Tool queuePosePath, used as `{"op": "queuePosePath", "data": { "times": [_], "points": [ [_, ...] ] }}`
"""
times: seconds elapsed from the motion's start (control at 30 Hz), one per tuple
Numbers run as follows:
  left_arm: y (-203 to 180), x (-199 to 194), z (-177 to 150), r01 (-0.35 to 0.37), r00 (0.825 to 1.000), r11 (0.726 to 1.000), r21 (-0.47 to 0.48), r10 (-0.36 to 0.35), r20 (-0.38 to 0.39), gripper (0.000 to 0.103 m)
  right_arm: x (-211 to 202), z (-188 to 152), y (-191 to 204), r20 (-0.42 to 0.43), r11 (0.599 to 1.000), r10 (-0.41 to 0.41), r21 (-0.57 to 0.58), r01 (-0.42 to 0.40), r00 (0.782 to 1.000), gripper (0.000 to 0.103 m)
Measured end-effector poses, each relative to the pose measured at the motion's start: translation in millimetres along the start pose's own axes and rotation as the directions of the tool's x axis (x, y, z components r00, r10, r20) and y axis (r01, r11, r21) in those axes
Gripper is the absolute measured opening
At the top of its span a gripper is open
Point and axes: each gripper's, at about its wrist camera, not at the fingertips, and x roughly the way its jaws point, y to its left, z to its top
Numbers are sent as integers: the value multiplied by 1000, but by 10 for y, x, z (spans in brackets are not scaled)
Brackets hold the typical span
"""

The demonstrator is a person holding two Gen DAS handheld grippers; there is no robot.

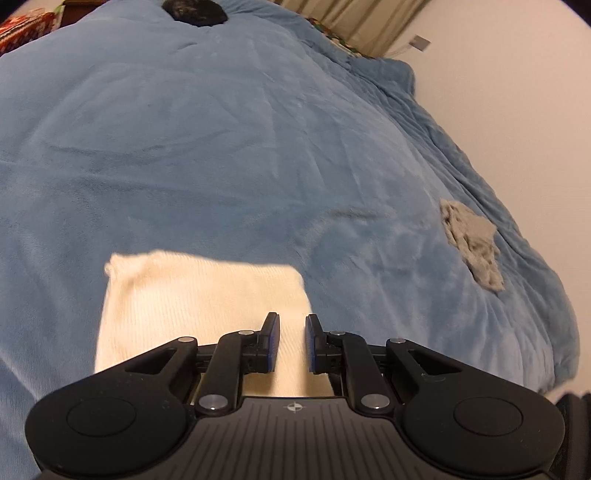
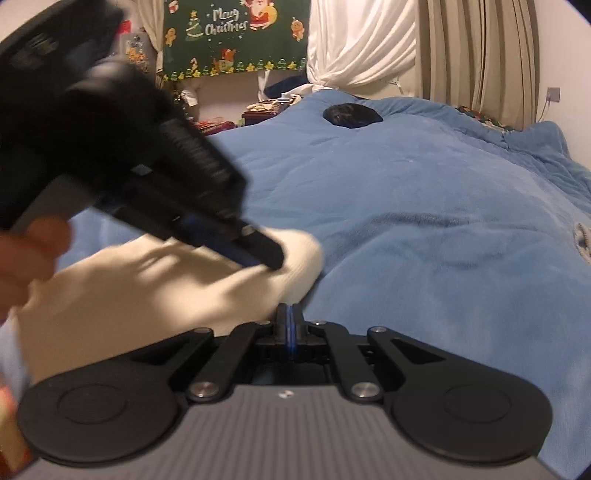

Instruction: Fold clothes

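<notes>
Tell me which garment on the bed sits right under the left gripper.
The cream knit piece, lying flat directly beneath the left gripper. The grey crumpled one lies off toward the wall-side edge of the blue blanket; the black one is at the far end.

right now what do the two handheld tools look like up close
Both are matte black plastic. The left tool and right tool each have two linkage arms with silver rivets, round side discs, a ribbed grey top plate with a small cross mark, and blue pads inside black fingers.
</notes>
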Motion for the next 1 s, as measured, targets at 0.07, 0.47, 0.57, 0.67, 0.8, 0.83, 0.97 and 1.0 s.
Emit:
{"op": "queuePosePath", "data": {
  "times": [0.07, 0.47, 0.57, 0.67, 0.8, 0.83, 0.97, 1.0],
  "points": [
    [-19, -67, -82, 6, 1000, 1000, 12, -5, -12, 13, -127, -73, 66, -11, 1000, 3, 6, -3, 1000, 2],
    [-86, -381, -122, -21, 1000, 997, 81, 19, 17, 13, -578, 142, -97, 18, 1000, 11, -6, -10, 1000, 3],
    [-19, -228, 129, -66, 997, 996, 61, 64, 44, 13, -345, 438, -279, 17, 1000, -12, 21, 11, 1000, 3],
    [54, 18, 320, -85, 996, 996, 27, 84, 21, 13, 11, 570, -405, -35, 996, -3, 87, 6, 999, 4],
    [63, 249, 386, -84, 996, 996, 14, 84, 2, 13, 470, 556, -403, -114, 994, -48, 88, 59, 992, 4],
    [56, 283, 390, -83, 997, 996, 16, 82, 3, 13, 502, 543, -387, -111, 994, -48, 91, 59, 993, 4],
    [88, 365, 433, -1, 1000, 1000, -24, 1, -14, 13, 516, 506, -399, -80, 991, -32, 125, 41, 996, 3],
    [103, 367, 443, 5, 1000, 999, -33, -5, -15, 13, 515, 505, -441, -77, 989, -27, 144, 38, 997, 3]
  ]
}}
